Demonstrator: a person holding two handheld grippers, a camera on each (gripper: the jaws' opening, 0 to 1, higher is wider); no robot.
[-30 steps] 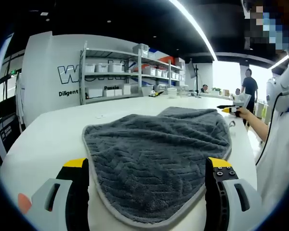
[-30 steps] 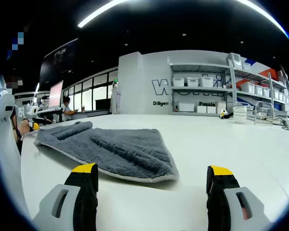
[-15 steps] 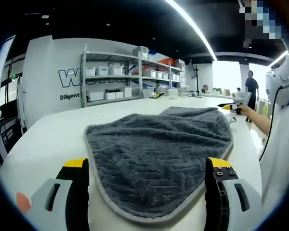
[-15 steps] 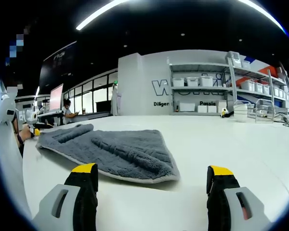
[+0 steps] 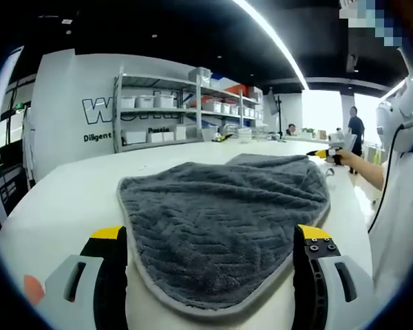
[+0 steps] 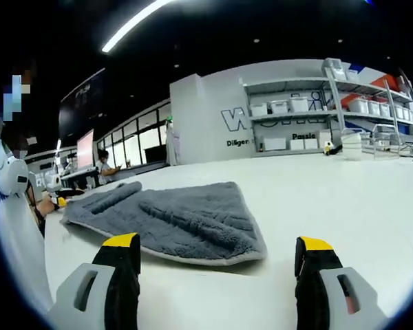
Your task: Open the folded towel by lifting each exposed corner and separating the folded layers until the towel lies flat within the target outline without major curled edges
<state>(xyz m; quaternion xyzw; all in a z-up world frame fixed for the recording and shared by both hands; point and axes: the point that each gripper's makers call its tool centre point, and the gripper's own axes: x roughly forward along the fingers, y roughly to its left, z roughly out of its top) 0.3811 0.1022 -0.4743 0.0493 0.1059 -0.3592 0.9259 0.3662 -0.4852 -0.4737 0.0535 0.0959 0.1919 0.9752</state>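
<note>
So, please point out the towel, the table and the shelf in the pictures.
towel point(image 5: 220, 227), left gripper view, middle of its grey top layer
table point(image 6: 344, 206), right gripper view, bare white top beside the towel
shelf point(image 5: 158, 110), left gripper view, upper board with white boxes

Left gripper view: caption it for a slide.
Open left gripper poised over the near edge of a folded grey towel on a white table.
</note>
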